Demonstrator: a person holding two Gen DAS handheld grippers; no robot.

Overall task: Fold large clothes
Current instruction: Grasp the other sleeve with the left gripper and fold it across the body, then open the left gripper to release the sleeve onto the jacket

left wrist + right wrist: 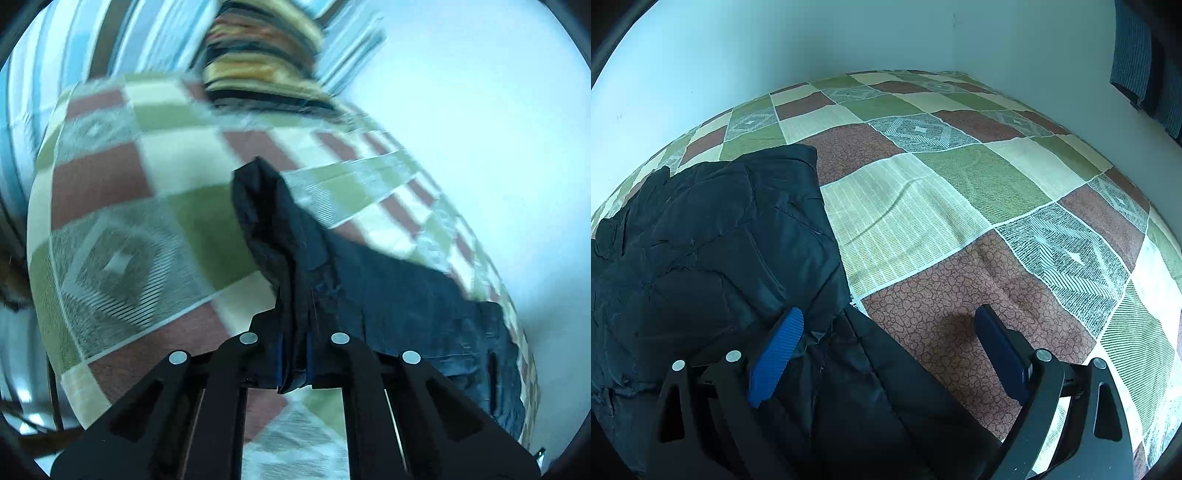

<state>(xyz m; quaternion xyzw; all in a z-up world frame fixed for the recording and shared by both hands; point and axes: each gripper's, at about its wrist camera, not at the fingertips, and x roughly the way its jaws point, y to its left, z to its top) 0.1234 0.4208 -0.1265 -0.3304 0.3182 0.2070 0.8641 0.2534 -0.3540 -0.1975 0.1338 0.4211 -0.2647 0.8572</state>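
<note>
A dark navy quilted jacket (713, 236) lies crumpled on a patchwork bedspread (923, 206) of green, cream and rust squares, its stitched panels creased and its edge reaching toward the near side of the bed. In the left wrist view, a bunched fold of the same jacket (295, 266) rises in a narrow ridge, the rest trailing down to the right across the cover.

Spread over the bed (960, 192) against the wall (812, 44), with the jacket (713, 243) lying on its left part, a fold of it pinched in the left tool (294, 354), the right tool (886, 325) straddling its near edge, stacked blankets (258, 66) behind.
</note>
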